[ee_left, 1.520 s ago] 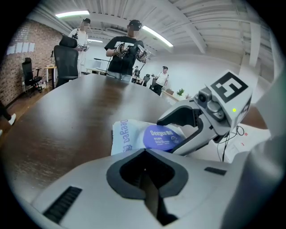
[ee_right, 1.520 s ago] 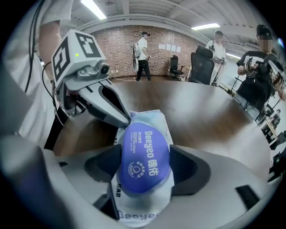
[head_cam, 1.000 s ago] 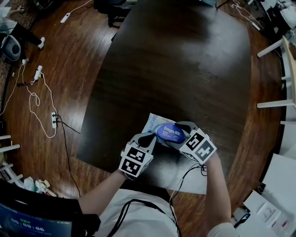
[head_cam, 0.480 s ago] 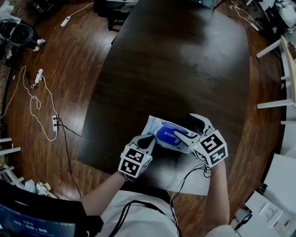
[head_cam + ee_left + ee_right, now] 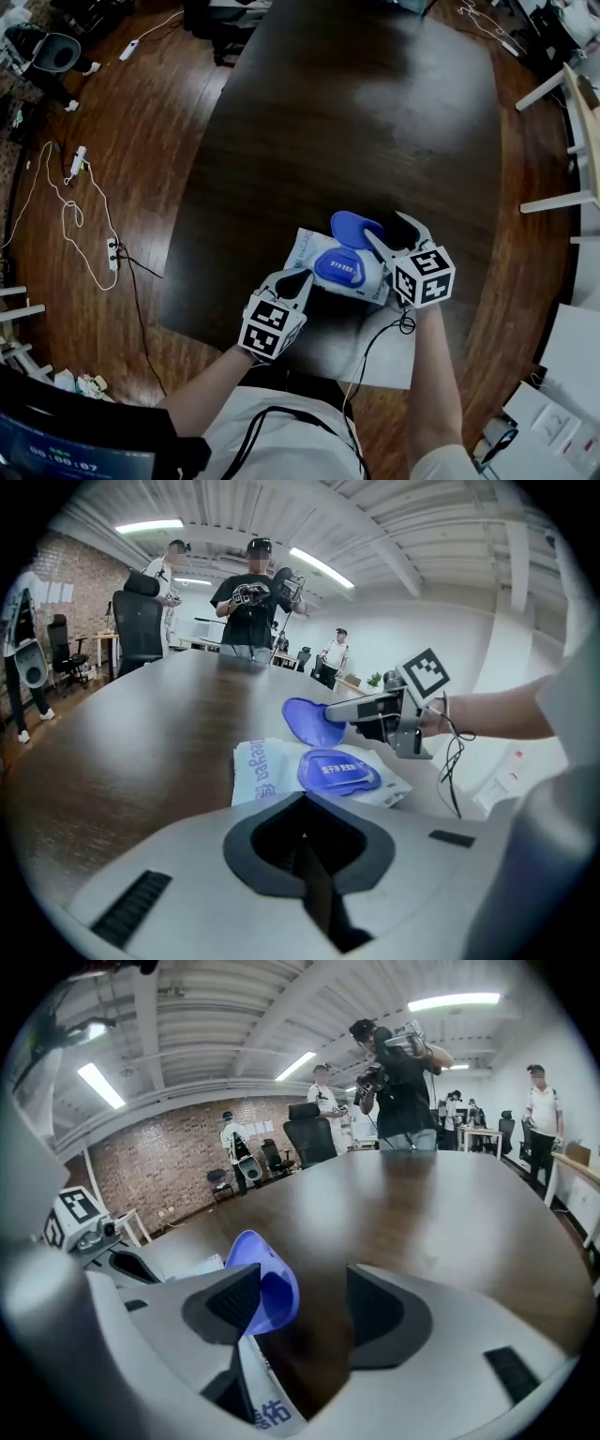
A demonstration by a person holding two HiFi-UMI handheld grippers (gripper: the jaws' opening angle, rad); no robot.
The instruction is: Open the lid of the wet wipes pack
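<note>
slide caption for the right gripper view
Right gripper, fingers closing with the flipped-up blue lid between them, above the wet wipes pack on a dark table.

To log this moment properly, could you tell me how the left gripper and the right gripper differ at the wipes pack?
Jaws: the left gripper has them together; the right gripper has them apart and closing, with the raised blue lid between them against one pad.
Place: the left gripper sits at the wet wipes pack's near edge; the right gripper is at its right side, by the lid.
Both carry a marker cube.
</note>
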